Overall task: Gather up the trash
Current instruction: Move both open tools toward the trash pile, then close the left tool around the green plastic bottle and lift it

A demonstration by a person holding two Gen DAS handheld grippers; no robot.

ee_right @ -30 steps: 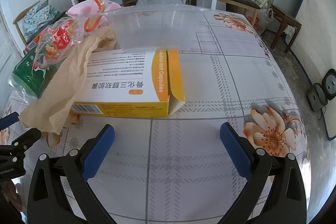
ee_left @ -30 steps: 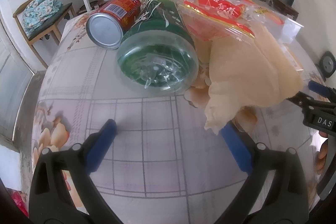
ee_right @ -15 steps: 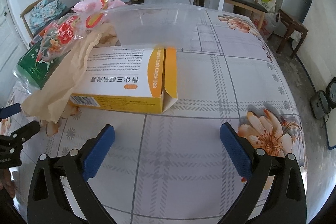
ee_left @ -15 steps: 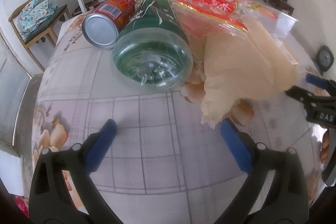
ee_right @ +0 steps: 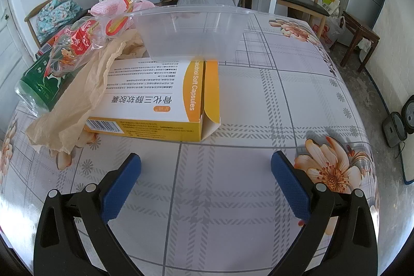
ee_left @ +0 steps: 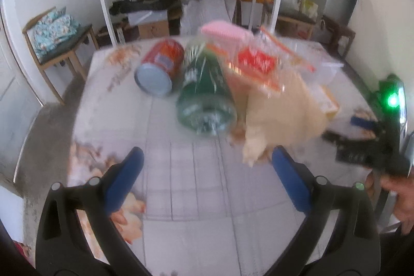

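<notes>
Yellow-and-white medicine box (ee_right: 155, 100), lying ahead and left of the right tongs, is showing "Soft Capsules" sideways on its orange band, preceded by a partly hidden word ending "alcidriol". Large Chinese characters are running upside down across its white top; small print and barcode are staying unreadable. Left view is blurring all labels.

can (ee_left: 159, 69): glossy printed metal, bare base | bottle (ee_left: 205, 97): clear green plastic | wrapper (ee_right: 77, 43): shiny crinkled plastic film | paper (ee_right: 77, 100): matt tan, creased | box (ee_right: 160, 97): smooth printed cardboard | tub (ee_right: 191, 35): translucent plastic | tablecloth (ee_right: 258, 120): smooth, slight sheen | gripper pads (ee_right: 121, 185): matt blue, textured
</notes>
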